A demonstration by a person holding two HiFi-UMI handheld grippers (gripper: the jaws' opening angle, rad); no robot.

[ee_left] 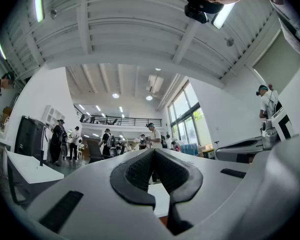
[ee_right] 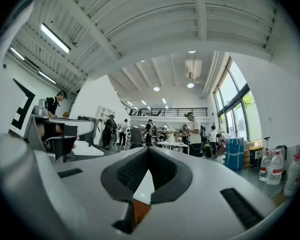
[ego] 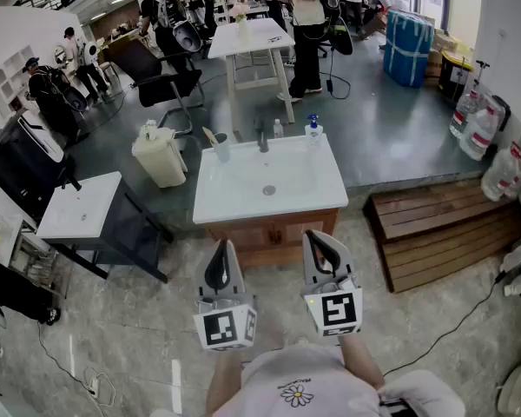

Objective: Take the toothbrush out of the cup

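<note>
A: Head view?
B: Toothbrush point(ego: 209, 135) stands in cup point(ego: 220, 151), upper centre, on sink's point(ego: 243, 196) back-left corner. Left gripper point(ego: 223, 245) and right gripper point(ego: 316, 235) sit lower centre, well apart from it.
A: Left gripper view?
B: Jaws together, empty.
A: Right gripper view?
B: Same: 2 jaws together, empty.

Two grippers side by side, nothing held.
Left gripper point(ego: 223, 254) and right gripper point(ego: 323, 247) point away, jaws closed together.

White sink counter point(ego: 234, 205) on wood cabinet point(ego: 269, 231): cup point(ego: 221, 152) with toothbrush point(ego: 209, 135) at 11 o'clock, faucet point(ego: 261, 137) 12, small bottle point(ego: 278, 129) and pump bottle point(ego: 313, 129) 1.
</note>
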